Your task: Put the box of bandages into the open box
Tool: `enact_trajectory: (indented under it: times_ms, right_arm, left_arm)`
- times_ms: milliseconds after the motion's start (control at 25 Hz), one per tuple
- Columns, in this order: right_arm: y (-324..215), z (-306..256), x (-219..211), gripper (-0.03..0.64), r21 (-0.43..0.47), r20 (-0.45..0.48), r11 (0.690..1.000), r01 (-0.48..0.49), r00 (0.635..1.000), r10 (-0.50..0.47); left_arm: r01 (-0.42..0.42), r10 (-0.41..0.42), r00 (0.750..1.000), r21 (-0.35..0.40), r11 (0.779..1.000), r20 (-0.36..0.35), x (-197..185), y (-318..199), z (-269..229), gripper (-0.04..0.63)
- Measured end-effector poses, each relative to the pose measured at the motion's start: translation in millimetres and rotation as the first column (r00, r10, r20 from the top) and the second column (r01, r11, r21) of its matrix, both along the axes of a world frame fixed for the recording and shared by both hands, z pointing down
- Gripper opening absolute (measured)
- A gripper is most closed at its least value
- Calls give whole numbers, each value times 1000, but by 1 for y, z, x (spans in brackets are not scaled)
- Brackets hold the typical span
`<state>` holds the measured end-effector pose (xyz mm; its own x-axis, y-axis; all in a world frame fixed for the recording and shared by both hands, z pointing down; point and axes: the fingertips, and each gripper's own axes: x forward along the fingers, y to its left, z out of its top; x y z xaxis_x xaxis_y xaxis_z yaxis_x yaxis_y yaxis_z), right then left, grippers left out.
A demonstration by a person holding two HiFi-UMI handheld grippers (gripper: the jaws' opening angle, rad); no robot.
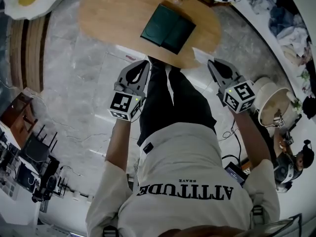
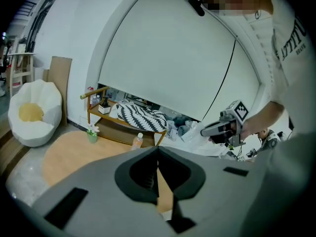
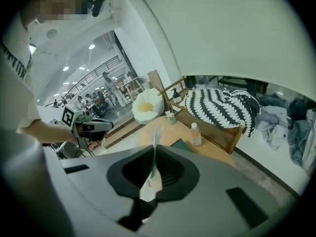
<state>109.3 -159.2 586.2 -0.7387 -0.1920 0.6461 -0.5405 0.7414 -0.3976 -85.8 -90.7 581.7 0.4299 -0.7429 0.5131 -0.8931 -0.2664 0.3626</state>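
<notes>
A dark green box (image 1: 168, 28) lies open on the oval wooden table (image 1: 108, 9); a corner of the dark green box (image 3: 180, 144) shows past the right jaws. My left gripper (image 1: 146, 63) hangs at the table's near edge with its jaws shut and nothing between them; the left gripper (image 2: 158, 151) shows only table wood beyond its tips. My right gripper (image 1: 211, 63) is shut on a thin white flat piece (image 1: 201, 55), seen edge-on as a thin white flat piece (image 3: 155, 144) in the right gripper (image 3: 154, 154). I cannot pick out a box of bandages as such.
A person's legs in dark trousers (image 1: 168, 102) stand against the table's near edge. A small bottle (image 3: 195, 133) stands at the table's far side before a low shelf with a striped cushion (image 3: 222, 105). A white beanbag (image 2: 32, 112) sits left; a basket (image 1: 274, 102) right.
</notes>
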Motion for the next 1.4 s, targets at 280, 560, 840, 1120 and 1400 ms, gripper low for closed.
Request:
enact_trajectory:
  times_ms: [280, 560, 840, 1120, 1400]
  right_arm:
    - [1, 51, -14, 29, -54, -41, 999, 3, 999, -6]
    - [6, 115, -28, 29, -143, -53, 987, 69, 996, -77]
    - [4, 181, -33, 29, -202, -68, 979, 31, 997, -45]
    - [9, 241, -35, 29, -267, -90, 963, -28, 996, 4]
    - [11, 309, -42, 29, -316, -126, 944, -94, 990, 57]
  left_arm:
    - [-35, 33, 999, -33, 999, -36, -9, -7, 43, 21]
    - [-111, 108, 993, -59, 992, -54, -3, -7, 88, 21]
    - [-125, 118, 991, -113, 986, -64, -2, 3, 140, 21]
    - [-80, 65, 994, -170, 982, -90, -3, 6, 175, 21]
    - [-62, 40, 992, -193, 979, -118, -1, 6, 211, 21]
